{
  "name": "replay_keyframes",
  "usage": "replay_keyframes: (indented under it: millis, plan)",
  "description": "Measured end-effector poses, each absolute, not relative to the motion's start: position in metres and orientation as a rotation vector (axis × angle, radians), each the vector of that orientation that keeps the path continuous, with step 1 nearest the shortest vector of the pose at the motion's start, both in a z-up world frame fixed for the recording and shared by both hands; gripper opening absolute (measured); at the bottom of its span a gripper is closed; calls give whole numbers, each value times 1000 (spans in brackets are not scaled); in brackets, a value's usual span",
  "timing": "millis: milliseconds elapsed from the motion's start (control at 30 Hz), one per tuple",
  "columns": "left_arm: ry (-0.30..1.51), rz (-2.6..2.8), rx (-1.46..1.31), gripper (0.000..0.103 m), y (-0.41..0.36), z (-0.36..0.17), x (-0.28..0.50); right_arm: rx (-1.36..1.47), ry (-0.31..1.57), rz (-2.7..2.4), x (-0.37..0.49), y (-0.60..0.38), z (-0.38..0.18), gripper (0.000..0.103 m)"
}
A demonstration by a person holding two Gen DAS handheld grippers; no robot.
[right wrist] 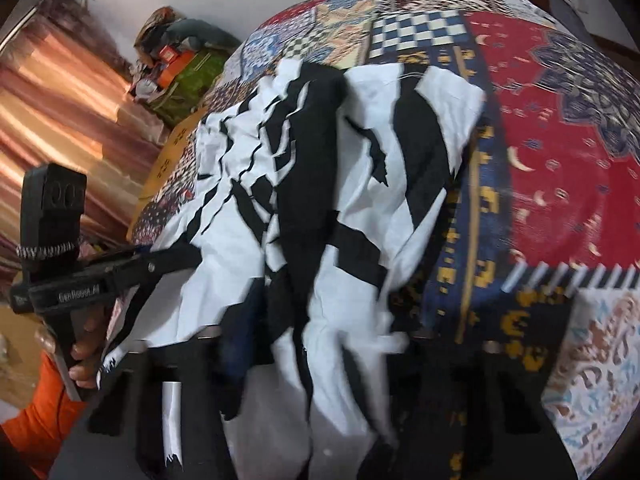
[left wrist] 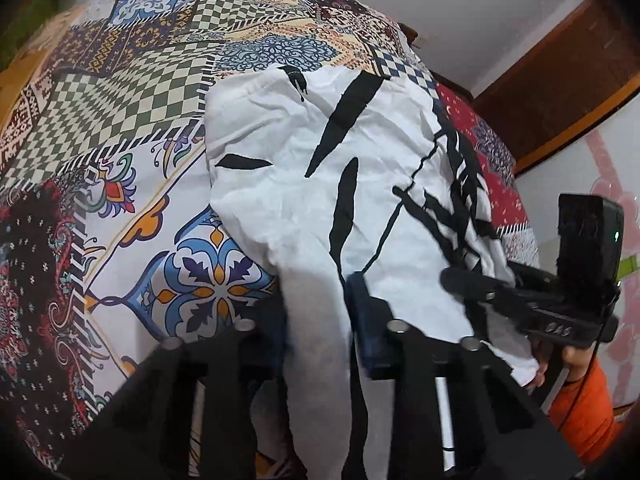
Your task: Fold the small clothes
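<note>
white cotton garment [left wrist: 320, 184] with black slashes and streaks, crumpled, lying over a patchwork bedspread [left wrist: 132, 92] of checker, floral and red panels. near edge of the cloth is lifted off the bed and drapes toward both cameras.

left wrist view: left gripper [left wrist: 320, 312] at bottom of frame. a fold of the white cloth hangs down between its two fingers; a blue pad [left wrist: 362, 320] on one finger presses the fabric on the right side of the fold. fingers stand close together, closed onto the cloth. motion blur on the hanging fold.

same view, right side: right gripper [left wrist: 472, 280], black, its tip buried in the garment's right edge. a hand [left wrist: 568, 356] in an orange sleeve [left wrist: 588, 400] grips its handle.

right wrist view: garment [right wrist: 320, 184] fills the centre, heavy black print here, bunched and gathered down into the right gripper [right wrist: 308, 360] at the bottom. cloth covers the fingers, so the gap cannot be read directly; fabric is pinched there and pulled taut upward from the bed.

same view, left side: left gripper [right wrist: 176, 258] reaches in with its tip on the cloth's left edge, hand [right wrist: 86, 344] below on the handle.

background: copper-toned curtain [right wrist: 60, 112], clutter pile [right wrist: 176, 56] against a pale wall [left wrist: 480, 12], brown wooden door [left wrist: 560, 80].
</note>
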State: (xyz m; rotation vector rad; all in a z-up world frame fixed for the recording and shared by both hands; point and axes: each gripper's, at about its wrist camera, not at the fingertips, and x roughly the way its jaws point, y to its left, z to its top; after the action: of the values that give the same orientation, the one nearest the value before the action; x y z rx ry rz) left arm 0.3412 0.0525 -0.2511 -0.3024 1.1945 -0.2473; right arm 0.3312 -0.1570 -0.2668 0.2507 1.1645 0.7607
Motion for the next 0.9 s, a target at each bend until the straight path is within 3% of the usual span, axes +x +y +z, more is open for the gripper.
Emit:
replay_keyframes:
  millis: [100,200,633,900]
  plan:
    - [1162,-246,-294,19,54,-244,335,235,1138,773,327,-153,-260,16]
    - [1123,-238,-271,17,55,-231,324,217,1108,783,323,-150,-247,12]
    - [892,-102,-216,16,139,-137,276,151,914,881,297,-72,-170,11]
    - [905,-2,-254,16,222,-142,264,144,951,950,302,17,-181,11]
